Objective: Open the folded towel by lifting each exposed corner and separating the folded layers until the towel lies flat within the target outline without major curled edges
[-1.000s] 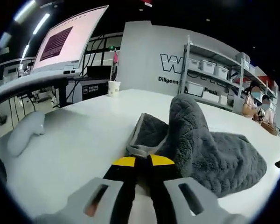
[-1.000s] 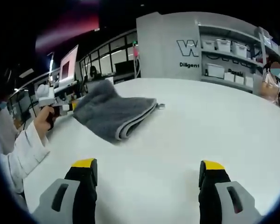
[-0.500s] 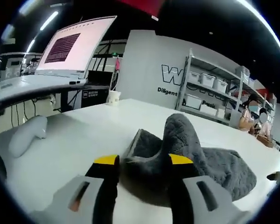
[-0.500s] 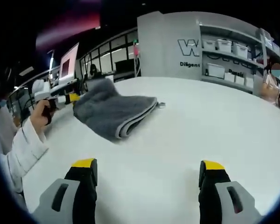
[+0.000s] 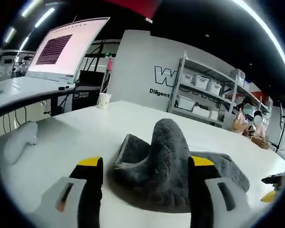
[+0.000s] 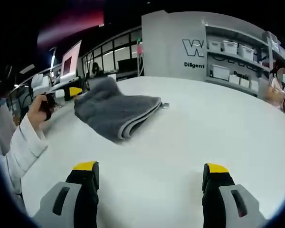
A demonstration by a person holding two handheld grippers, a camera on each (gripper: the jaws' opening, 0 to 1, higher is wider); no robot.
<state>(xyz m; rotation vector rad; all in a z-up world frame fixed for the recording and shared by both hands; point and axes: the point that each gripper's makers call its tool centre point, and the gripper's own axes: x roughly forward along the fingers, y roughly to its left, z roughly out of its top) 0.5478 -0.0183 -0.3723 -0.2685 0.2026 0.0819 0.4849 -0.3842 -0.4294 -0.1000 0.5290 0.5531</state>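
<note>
The grey folded towel [image 5: 166,166] lies on the white table [image 5: 61,137], with a fold humped up in the middle. My left gripper [image 5: 146,164] is open, its yellow-tipped jaws standing either side of the towel's near edge without holding it. In the right gripper view the towel [image 6: 116,109] rests at the far left of the table [image 6: 204,123], its layered edge facing me. The left gripper [image 6: 71,91] sits at the towel's far side, held by a hand [image 6: 40,107]. My right gripper [image 6: 151,167] is open over bare table, well short of the towel.
A large monitor [image 5: 66,47] stands at the back left, and a paper cup [image 5: 103,100] sits near the table's far edge. A pale rounded object [image 5: 14,142] lies left of the table. Shelves with bins [image 5: 199,90] and people [image 5: 247,121] are behind on the right.
My left gripper's jaws, shut at the towel's near edge a second ago, have opened wide, and the towel hump has settled lower. The right gripper has stayed put.
</note>
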